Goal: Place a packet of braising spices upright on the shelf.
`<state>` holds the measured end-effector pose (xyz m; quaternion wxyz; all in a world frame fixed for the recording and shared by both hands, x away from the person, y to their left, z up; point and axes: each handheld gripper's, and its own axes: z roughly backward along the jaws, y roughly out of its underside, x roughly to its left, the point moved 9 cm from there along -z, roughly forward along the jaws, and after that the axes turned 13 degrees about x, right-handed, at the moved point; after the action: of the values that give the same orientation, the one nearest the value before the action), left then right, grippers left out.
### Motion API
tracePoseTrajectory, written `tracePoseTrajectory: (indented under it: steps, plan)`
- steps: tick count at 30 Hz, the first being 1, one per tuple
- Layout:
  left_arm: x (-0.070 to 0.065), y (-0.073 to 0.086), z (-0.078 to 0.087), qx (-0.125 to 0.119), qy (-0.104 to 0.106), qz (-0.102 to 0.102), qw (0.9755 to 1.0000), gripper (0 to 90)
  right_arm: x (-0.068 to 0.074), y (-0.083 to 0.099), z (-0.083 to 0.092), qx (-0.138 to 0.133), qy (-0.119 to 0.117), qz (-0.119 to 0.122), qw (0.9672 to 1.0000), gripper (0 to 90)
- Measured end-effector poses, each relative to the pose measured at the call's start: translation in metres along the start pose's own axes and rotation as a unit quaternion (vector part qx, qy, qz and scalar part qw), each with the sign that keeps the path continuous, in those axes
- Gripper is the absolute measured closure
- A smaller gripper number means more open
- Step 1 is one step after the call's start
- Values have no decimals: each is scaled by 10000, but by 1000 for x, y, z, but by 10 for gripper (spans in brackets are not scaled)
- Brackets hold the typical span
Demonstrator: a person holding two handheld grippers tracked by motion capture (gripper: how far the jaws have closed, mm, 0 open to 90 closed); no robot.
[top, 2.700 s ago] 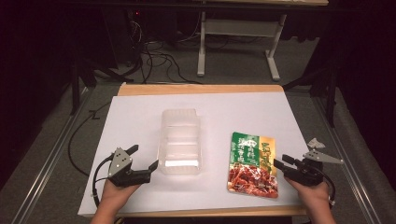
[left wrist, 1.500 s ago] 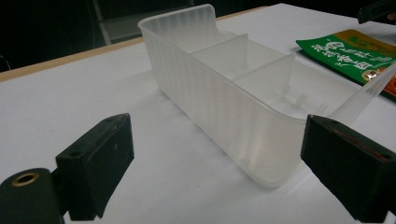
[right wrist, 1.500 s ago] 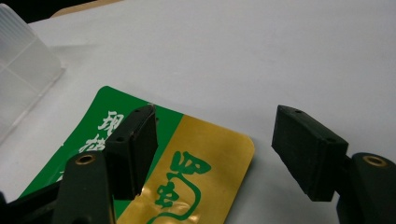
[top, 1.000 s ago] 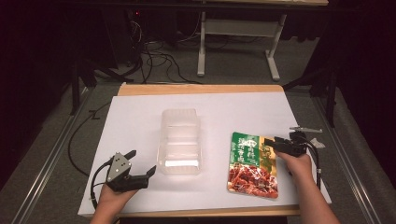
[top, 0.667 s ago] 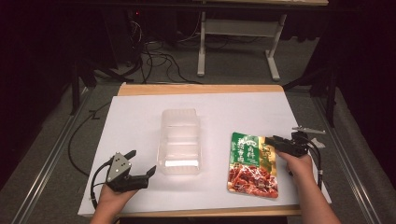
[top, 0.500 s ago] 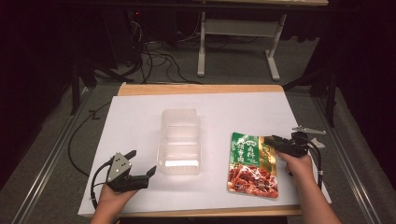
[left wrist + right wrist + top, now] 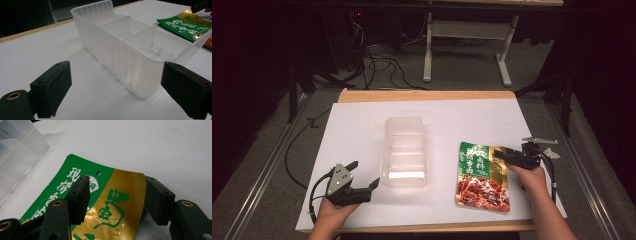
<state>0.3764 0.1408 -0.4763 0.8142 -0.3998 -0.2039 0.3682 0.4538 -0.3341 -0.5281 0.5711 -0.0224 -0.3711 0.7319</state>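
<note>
Right gripper (image 7: 117,200) jaws part open, one each side of snack bag (image 7: 110,202) top corner, not pinching yet; jaws just opening a bit; bag flat under tool, long way runs back toward person; left gripper (image 7: 362,175) open, far off, beside clear box (image 7: 404,150); right hand nearer.

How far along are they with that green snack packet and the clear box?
Early on. Nothing is packed: the clear divided box is empty. In hand: the right hand-held gripper straddles the top corner of the green packet, jaws apart, not yet gripping it. The left hand-held gripper waits open by the box. Left, probably: gripping, lifting, putting it in.
</note>
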Motion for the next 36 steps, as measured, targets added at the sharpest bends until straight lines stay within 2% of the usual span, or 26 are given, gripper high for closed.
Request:
tracePoseTrajectory:
  steps: [3, 7, 11, 18, 24, 26, 27, 29, 30, 31, 32, 36]
  plan:
    - [0, 0, 0, 7, -4, -9, 10000, 101, -2, 2, -2, 82, -24, -63, 9999, 419]
    - [0, 0, 0, 9, -4, -9, 10000, 101, -2, 2, -1, 65, -94, -75, 9999, 441]
    - [-1, 0, 0, 12, 4, -14, 10000, 101, 5, 1, 3, -28, -266, 47, 9996, 467]
    - [-2, 0, -1, 25, 18, -31, 10000, 102, 12, 2, 2, -7, -326, 192, 9993, 469]
    - [-2, 0, -1, 29, 23, -36, 10000, 103, 8, 7, -6, 247, -247, 86, 9994, 471]
    - [-2, 1, -1, 34, 24, -42, 10000, 103, 8, 8, -8, 319, -249, 80, 9991, 497]
    - [-2, 1, -1, 32, 23, -43, 10000, 103, 8, 8, -8, 320, -246, 123, 9991, 564]
    - [-2, 1, -1, 33, 24, -46, 10000, 103, 8, 8, -7, 320, -239, 154, 9991, 581]
    - [-2, 1, -1, 33, 24, -45, 10000, 103, 7, 9, -7, 366, -189, 115, 9991, 631]
    - [-2, 1, -1, 38, 22, -46, 10000, 103, 7, 9, -7, 366, -189, 115, 9991, 631]
    - [-2, 1, -1, 38, 22, -49, 10000, 104, 4, 9, -8, 399, -108, 38, 9991, 688]
    - [-2, 1, -1, 43, 15, -59, 10000, 104, 1, 9, -8, 424, 45, 12, 9991, 772]
